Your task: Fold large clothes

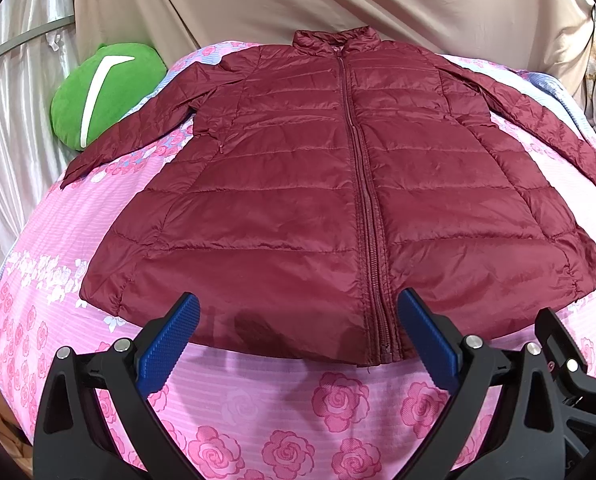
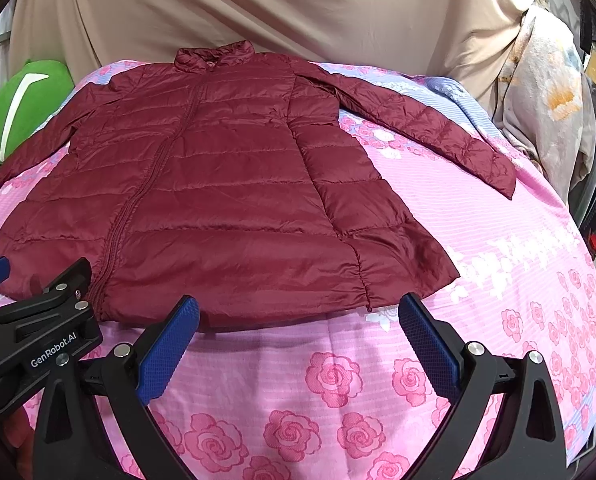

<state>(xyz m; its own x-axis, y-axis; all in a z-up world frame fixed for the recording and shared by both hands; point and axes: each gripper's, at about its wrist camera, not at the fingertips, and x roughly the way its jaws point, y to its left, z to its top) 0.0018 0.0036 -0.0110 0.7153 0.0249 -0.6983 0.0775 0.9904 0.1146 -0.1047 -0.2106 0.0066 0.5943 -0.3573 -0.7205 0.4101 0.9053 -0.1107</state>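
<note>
Maroon, shiny and quilted in horizontal channels, one long puffer jacket (image 1: 338,184) lies flat and zipped on the bed, collar at the far end, hem nearest the cameras, both sleeves spread outward. Under it stretches a pink rose-printed bedsheet (image 1: 281,400) with a woven, slightly ribbed texture. One plump green plush pillow (image 1: 105,92) with a white stripe sits beside the left sleeve. Two grippers hover side by side just short of the hem: the left gripper (image 1: 298,328) and right gripper (image 2: 298,332), each with ridged blue pads spread wide apart, gripping nothing.
</note>
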